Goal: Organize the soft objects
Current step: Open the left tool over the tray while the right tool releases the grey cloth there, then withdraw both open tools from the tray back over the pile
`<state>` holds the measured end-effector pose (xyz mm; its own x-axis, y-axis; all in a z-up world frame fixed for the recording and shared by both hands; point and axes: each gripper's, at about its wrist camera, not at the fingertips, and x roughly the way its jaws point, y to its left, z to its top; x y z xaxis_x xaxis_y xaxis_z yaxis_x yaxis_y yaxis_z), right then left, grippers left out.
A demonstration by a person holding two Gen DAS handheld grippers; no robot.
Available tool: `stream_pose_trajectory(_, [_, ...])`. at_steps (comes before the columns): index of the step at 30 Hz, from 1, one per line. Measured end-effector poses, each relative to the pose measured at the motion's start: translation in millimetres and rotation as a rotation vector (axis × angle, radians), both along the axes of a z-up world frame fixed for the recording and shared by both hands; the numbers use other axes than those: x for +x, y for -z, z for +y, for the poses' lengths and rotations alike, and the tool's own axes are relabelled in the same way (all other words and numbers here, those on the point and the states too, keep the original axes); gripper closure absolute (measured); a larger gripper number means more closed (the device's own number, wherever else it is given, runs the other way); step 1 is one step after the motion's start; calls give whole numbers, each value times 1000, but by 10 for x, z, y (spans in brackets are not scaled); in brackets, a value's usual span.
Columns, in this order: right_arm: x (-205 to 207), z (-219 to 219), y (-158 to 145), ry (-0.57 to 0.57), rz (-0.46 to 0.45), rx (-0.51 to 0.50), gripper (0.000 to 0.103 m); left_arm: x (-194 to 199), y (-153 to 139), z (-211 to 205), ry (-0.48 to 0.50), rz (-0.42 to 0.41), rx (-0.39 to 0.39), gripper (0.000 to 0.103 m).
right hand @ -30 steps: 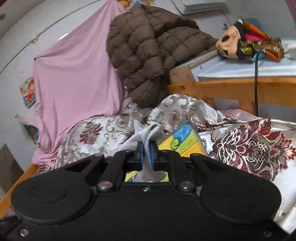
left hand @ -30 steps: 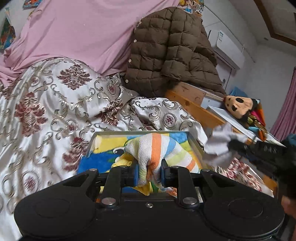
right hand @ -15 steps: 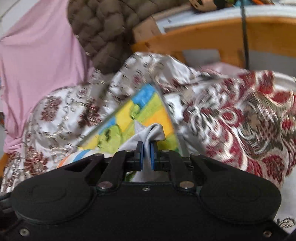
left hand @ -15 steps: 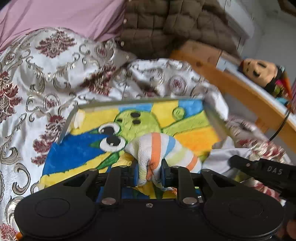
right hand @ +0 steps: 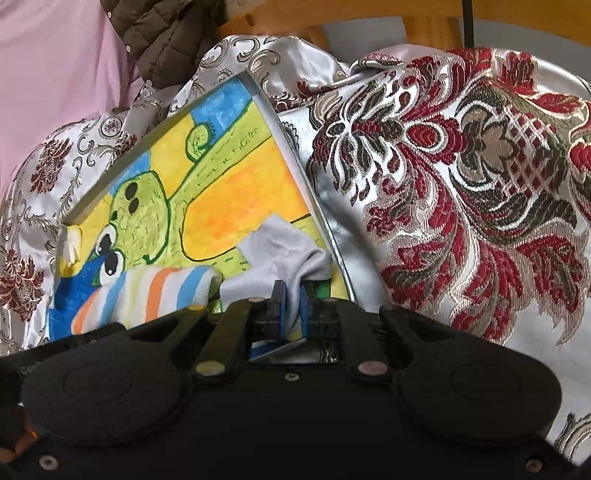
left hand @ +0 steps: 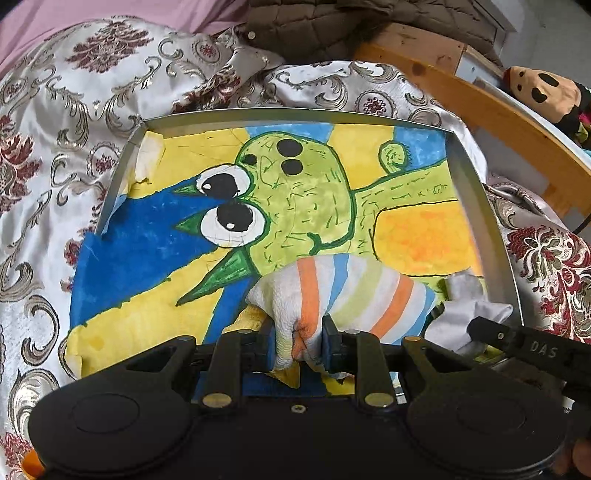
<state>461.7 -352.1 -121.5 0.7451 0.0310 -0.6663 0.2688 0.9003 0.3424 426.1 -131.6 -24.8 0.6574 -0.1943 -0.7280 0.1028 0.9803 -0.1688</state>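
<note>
A striped towel (left hand: 351, 291) in white, orange, blue and pale green lies bunched over the near part of a shallow metal tray (left hand: 476, 206) lined with a bright cartoon drawing. My left gripper (left hand: 297, 338) is shut on the towel's near end. In the right wrist view the same striped towel (right hand: 147, 291) shows at the left of the tray (right hand: 295, 162). A grey cloth (right hand: 280, 247) is pinched between the blue pads of my right gripper (right hand: 290, 301), low over the tray's near right corner. That grey cloth (left hand: 465, 299) and the other gripper's black finger show at the right of the left wrist view.
The tray rests on a silver bedspread (left hand: 55, 129) with red floral patterns, bunched high on the right (right hand: 461, 184). A brown quilted jacket (left hand: 332, 26) and pink sheet (right hand: 55, 66) lie behind. A wooden bed rail (left hand: 498, 122) and a plush toy (left hand: 543, 92) stand at the right.
Both grippers have come down and forward over the tray, carrying the striped towel and the grey cloth. The tray now fills each view; the jacket and rail have slid to the top edge.
</note>
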Motion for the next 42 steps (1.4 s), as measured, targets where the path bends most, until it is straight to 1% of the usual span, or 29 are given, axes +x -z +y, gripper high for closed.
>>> stream_pose_trajectory(3, [-24,24,21,-5,-7,5,99,8,-29,12,-5,8,-2,72])
stream_pose_trajectory(4, [-58,39,-3,-9,-12,7,97,1,-50,18,-6,7,-2,72])
stream_pose_trajectory(5, [-70,23,-16,-13,-17,9,96,-11,-69,28,-6,5,-4,69])
stream_pose_trajectory(7, [-79,63,-30,-23,-35,8,87,-30,-112,51,-13,1,-5,65])
stream_pose_trajectory(8, [-92,80,-43,-29,-46,6,84,-44,-135,64,-15,-2,-6,62])
stream_pose_trajectory(10, [-146,113,-97,-41,-77,5,71,-76,-189,99,-23,-8,-11,56])
stream_pose_trajectory(12, [-218,127,-168,-45,-107,-1,62,-124,-262,140,-33,-24,-21,47])
stream_pose_trajectory(14, [-297,149,-227,-51,-137,3,58,-201,-341,175,-46,-52,-26,39])
stream_pose_trajectory(15, [-346,162,-274,-51,-151,4,54,-240,-381,190,-51,-65,-26,36])
stream_pose_trajectory(16, [-402,174,-302,-52,-169,5,47,-285,-429,201,-55,-80,-26,35])
stream_pose_trajectory(17, [-455,188,-358,-54,-182,5,44,-333,-482,217,-56,-95,-28,32])
stream_pose_trajectory(19, [-575,191,-436,-65,-218,3,34,-443,-594,248,-61,-130,-28,28])
stream_pose_trajectory(20, [-642,198,-473,-68,-231,3,31,-498,-651,260,-65,-146,-29,25])
stream_pose_trajectory(22, [-753,184,-578,-69,-272,9,17,-623,-779,295,-65,-183,-34,22])
stream_pose_trajectory(25, [-904,186,-719,-61,-342,18,6,-835,-942,334,-60,-239,-31,19])
stream_pose_trajectory(27, [-1023,171,-834,-53,-388,25,1,-1002,-1048,367,-58,-286,-26,16])
stream_pose_trajectory(29, [-1177,167,-989,-48,-425,25,1,-1163,-1139,402,-65,-329,-21,12])
stream_pose_trajectory(30, [-1253,170,-1029,-46,-443,18,1,-1256,-1180,423,-73,-349,-22,9])
stream_pose_trajectory(32, [-1438,176,-1075,-45,-472,0,1,-1437,-1248,465,-86,-386,-30,7])
stream_pose_trajectory(33, [-1512,193,-1067,-46,-484,-9,1,-1517,-1273,476,-87,-398,-36,6])
stream_pose_trajectory(37, [-1760,271,-1219,-35,-536,-50,0,-1832,-1362,535,-91,-437,-54,3])
stream_pose_trajectory(40, [-2182,348,-1533,-23,-571,-70,0,-2067,-1405,591,-93,-466,-56,1])
stream_pose_trajectory(42, [-2320,390,-1540,-19,-592,-86,0,-2220,-1417,632,-96,-483,-54,1])
